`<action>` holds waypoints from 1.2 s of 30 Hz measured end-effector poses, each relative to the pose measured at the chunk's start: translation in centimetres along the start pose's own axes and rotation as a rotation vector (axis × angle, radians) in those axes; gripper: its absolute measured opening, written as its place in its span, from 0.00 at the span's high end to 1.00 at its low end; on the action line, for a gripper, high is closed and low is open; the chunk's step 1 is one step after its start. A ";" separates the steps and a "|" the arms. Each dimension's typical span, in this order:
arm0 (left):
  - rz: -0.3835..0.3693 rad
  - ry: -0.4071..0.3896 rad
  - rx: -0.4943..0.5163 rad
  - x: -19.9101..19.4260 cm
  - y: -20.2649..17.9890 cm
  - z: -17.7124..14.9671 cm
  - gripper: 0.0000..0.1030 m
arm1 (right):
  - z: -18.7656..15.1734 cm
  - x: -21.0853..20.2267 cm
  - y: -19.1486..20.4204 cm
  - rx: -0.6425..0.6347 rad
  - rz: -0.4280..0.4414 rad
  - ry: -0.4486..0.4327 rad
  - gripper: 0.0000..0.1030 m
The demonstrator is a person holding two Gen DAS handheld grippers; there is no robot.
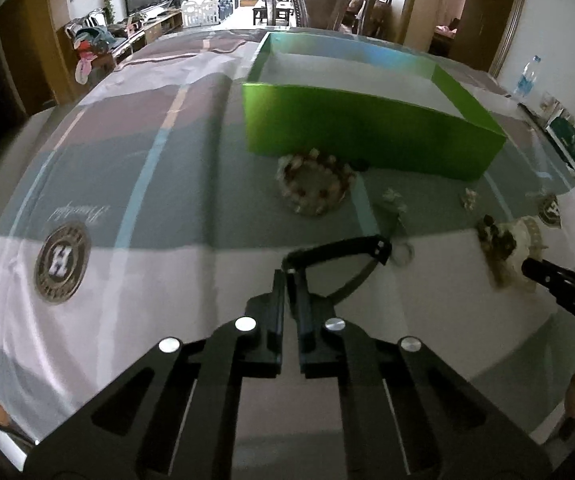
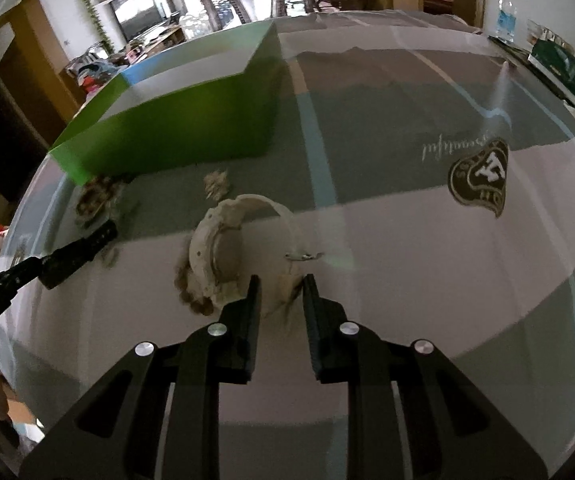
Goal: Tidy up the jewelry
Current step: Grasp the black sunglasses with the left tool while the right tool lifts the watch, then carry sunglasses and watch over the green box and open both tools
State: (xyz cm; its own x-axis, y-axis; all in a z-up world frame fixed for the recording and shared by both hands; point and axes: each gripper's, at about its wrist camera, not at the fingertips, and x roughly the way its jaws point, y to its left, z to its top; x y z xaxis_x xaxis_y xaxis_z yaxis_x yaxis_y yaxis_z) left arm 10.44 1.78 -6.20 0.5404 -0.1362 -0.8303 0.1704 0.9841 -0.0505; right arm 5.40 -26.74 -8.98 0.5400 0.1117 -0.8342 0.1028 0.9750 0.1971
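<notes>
Green box point(image 1: 367, 136) interior hidden, left fingers point(image 1: 277, 280) clamped on black strap point(image 1: 339, 246), right fingers point(image 2: 253, 292) clamped on white watch point(image 2: 223, 256).

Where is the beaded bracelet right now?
Left wrist view, centre: the beaded bracelet lies on the tablecloth against the green box front wall.

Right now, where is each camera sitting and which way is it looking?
Left wrist view: sits on the left claw, looking down its shut fingers across the patterned tablecloth at the open green cardboard box; the right claw's tip shows.
Right wrist view: sits on the right claw, over a cream-coloured wristwatch; the left claw's tip shows.
Both share the box, watch, beaded bracelet and tablecloth.
</notes>
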 end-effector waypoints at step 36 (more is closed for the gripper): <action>0.026 -0.038 -0.014 -0.3 0.5 0.5 0.92 | 0.9 -0.8 3.6 -0.105 -0.070 -0.057 0.94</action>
State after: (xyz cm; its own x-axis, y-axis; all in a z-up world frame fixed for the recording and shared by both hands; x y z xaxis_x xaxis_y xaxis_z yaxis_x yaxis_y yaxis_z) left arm 10.77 2.21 -5.70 0.5753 -0.1143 -0.8099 0.1441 0.9889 -0.0373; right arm 6.06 -23.54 -7.14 0.5813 0.0342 -0.8129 0.0559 0.9951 0.0818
